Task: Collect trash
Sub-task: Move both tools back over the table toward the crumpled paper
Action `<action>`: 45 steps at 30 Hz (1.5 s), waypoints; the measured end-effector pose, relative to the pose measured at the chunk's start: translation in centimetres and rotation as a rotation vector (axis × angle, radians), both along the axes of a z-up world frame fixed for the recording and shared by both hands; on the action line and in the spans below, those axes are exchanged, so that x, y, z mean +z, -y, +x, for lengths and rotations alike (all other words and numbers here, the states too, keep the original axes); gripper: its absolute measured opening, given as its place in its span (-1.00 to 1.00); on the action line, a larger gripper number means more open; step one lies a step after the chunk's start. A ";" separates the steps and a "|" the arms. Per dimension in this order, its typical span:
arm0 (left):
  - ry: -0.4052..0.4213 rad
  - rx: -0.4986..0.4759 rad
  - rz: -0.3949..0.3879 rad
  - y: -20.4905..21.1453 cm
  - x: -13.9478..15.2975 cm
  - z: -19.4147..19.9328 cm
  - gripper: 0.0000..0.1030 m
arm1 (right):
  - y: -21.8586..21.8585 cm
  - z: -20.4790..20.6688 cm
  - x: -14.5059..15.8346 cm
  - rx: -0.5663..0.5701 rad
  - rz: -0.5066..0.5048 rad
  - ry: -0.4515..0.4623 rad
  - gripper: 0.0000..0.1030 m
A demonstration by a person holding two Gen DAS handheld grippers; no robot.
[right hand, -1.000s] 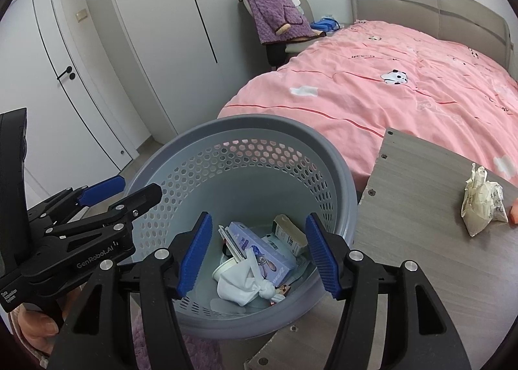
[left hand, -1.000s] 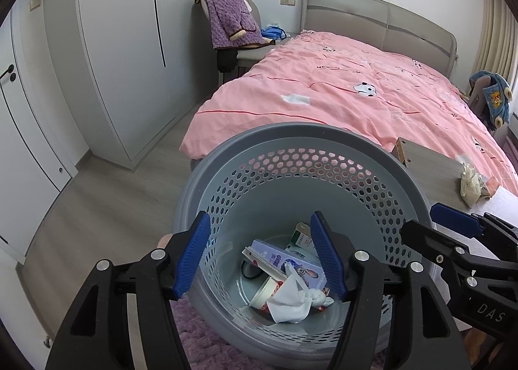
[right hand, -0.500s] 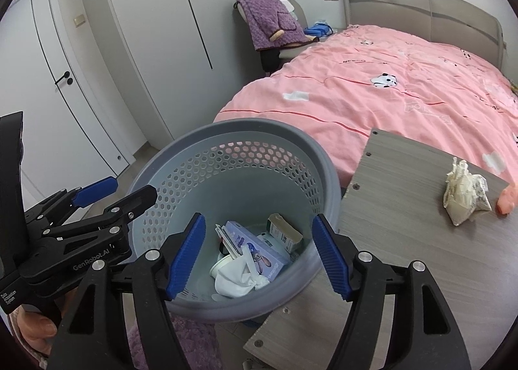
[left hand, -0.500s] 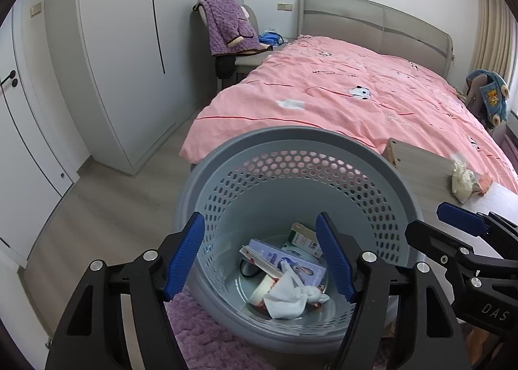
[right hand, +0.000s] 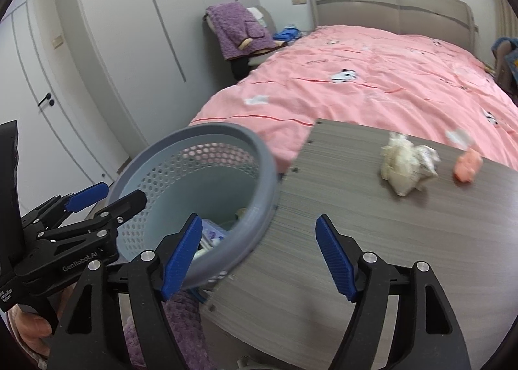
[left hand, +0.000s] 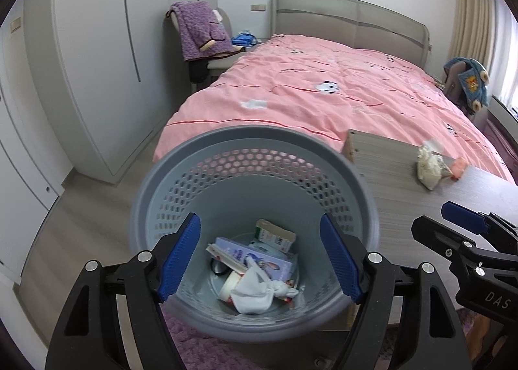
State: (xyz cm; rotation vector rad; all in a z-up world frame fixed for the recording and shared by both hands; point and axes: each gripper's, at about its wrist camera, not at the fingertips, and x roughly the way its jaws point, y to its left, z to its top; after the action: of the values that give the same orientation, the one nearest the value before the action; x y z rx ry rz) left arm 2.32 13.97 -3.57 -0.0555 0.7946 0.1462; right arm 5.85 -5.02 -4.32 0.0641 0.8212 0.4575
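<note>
Left hand-held gripper [left hand: 259, 253], marked "GenRobot.AI", has been spreading, empty, above the perforated grey wastebasket [left hand: 155, 188]; right hand-held gripper [right hand: 255, 253], marked "DAS", likewise widening, empty, over the desk [right hand: 323, 208]; crumpled wrapper [right hand: 406, 167] well ahead.

Soft, even daylight; brightest at my far right, where the curtains [left hand: 469, 14] glow. Shadows faint. Fisheye bends the wardrobe [right hand: 129, 46] doors; black vignette in every corner. Crumpled wrapper [right hand: 408, 169] and basket [right hand: 268, 156] rim smeared with motion blur in my right view.

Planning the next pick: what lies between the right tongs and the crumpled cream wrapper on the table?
Only bare table separates the right tongs from the wrapper, per the right wrist view.
</note>
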 end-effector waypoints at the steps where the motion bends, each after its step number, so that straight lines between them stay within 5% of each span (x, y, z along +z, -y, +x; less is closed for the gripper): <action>1: 0.000 -0.007 -0.003 0.3 0.1 0.1 0.42 | 0.4 -0.1 0.0 -0.008 -0.003 0.002 0.42; 15: 0.012 -0.132 -0.004 6.0 1.2 0.9 0.48 | 9.2 -1.9 0.2 -0.189 0.004 0.021 0.72; 45: -0.031 -0.298 0.053 16.6 0.5 5.0 0.48 | 19.6 -0.8 -1.1 -0.378 0.036 0.007 0.76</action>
State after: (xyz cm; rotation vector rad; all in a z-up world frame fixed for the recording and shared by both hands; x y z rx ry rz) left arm 7.31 -2.61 -3.08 0.1157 0.8201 -0.1142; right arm 5.00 -24.61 -5.45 0.2465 0.7730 0.1153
